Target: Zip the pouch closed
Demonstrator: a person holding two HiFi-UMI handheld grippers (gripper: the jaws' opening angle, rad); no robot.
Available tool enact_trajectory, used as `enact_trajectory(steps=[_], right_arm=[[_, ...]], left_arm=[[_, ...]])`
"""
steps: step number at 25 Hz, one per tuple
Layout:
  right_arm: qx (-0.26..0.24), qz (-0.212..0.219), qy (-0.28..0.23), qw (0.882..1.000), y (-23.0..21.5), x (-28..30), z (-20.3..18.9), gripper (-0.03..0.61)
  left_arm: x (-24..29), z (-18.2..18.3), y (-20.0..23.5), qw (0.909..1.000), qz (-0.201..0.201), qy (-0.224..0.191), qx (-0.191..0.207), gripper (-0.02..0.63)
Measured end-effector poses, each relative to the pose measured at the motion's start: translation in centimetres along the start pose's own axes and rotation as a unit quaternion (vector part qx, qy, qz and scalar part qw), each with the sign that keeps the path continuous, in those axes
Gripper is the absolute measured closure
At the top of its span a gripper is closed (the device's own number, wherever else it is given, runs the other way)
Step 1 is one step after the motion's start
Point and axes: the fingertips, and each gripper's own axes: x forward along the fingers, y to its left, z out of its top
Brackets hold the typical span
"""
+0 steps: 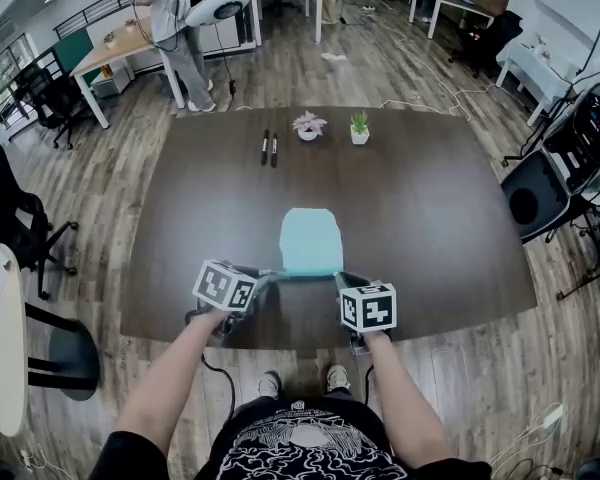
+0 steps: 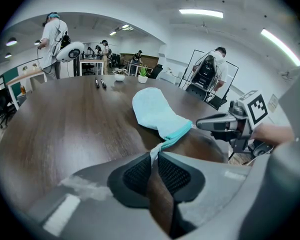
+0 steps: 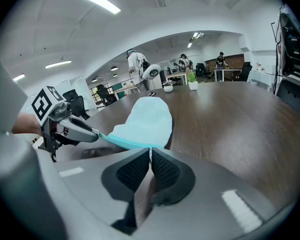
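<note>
— Our left gripper (image 2: pixel 153 156) has its jaws pinched shut on the pale tab (image 2: pixel 157 148) at one end of the teal zipper (image 2: pixel 176 134). Our right gripper (image 3: pixel 150 151) is clamped on the other end (on the pull, we think).

— And the pouch (image 1: pixel 311 240) lies flat on the table (image 1: pixel 430 198), close to our edge, its zipper stretched between us.

— So our worry is the thin hold. If we pull unevenly, the tab could slip free, or the soft cloth could bunch and jam the slider.

— Or we drag the whole pouch off the near edge.
</note>
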Motion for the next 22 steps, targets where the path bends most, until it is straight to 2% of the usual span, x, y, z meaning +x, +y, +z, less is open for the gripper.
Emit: enact_trajectory(steps=[3, 10, 16, 22], right_arm=[[-0.001, 0.002, 0.000, 1.000, 0.0, -0.2, 0.0, 0.535], [0.003, 0.003, -0.010, 1.000, -0.2, -0.8, 0.6, 0.517], [-0.003, 0.002, -0.032, 0.999, -0.3, -2.1, 3.5, 0.517], [-0.021, 0.001, -0.062, 0.998, -0.1, -3.4, 7.7, 0.517]], left_arm=[[-0.1, -0.2, -0.1, 1.0000, -0.001, -0.003, -0.007, 0.505], [-0.8, 0.0, 0.2, 0.9997, 0.004, -0.019, -0.012, 0.502], [-2.3, 3.0, 0.1, 0.9982, 0.011, -0.057, -0.013, 0.502], [-4.4, 7.6, 0.2, 0.9921, 0.024, -0.122, -0.013, 0.502]])
